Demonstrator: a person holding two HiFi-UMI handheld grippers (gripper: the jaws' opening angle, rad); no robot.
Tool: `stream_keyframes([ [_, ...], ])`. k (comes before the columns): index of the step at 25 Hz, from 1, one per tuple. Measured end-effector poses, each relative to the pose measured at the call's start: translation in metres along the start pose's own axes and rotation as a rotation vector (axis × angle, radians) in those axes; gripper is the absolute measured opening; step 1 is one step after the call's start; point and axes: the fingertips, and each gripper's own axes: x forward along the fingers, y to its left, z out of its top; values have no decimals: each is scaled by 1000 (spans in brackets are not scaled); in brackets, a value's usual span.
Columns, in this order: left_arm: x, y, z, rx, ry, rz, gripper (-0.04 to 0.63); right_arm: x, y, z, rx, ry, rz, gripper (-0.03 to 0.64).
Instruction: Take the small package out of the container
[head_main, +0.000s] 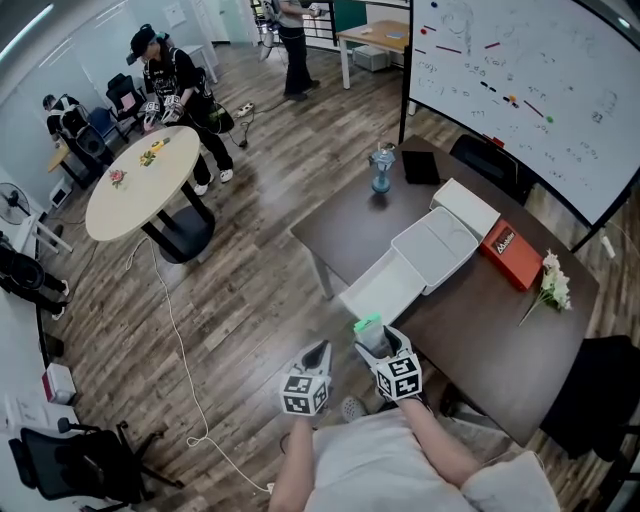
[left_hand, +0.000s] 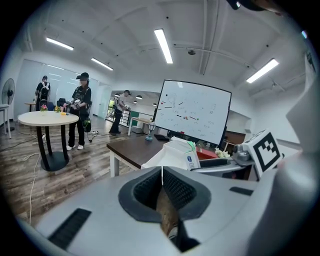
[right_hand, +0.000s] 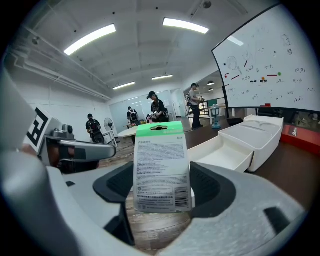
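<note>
Small package (right_hand: 161, 167): print on the back panel too small to read. Its lower edge drops between the pads of the right gripper (right_hand: 162, 189), and the card itself covers the contact line.
Container (head_main: 437, 245): the inner end of its open drawer (head_main: 385, 287) runs under the body, unseen.
Whiteboard (head_main: 520, 90): cut by the top and right edges, markings illegible.
Red box (head_main: 505, 252): label unreadable.
Black chair (head_main: 600, 400): cut by the right edge.
Round table (head_main: 120, 205): small coloured items (head_main: 152, 152) on top, possibly toys, too small to identify.
Person's forearms (head_main: 437, 440): cut off at the bottom edge of the head view.
</note>
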Motion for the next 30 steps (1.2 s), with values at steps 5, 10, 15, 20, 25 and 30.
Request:
stream_keyframes([
  [5, -1, -4, -2, 7, 10, -7, 6, -3, -1, -2, 10, 3, 1, 351],
  [10, -1, -5, -5, 7, 15, -6, 6, -3, -4, -5, 18, 3, -3, 351],
  [15, 2, -9, -8, 11, 25, -8, 6, -5, -10, -5, 26, -1, -9, 350],
  [20, 1, -10, -7, 11, 23, -8, 6, -6, -8, -5, 25, -1, -7, 350],
  [25, 3, -13, -8, 12, 22, -10, 6, -8, -10, -5, 23, -7, -5, 351],
  [30, 4, -16, -7, 16, 26, -13, 6, -10, -13, -3, 28, -13, -5, 350],
])
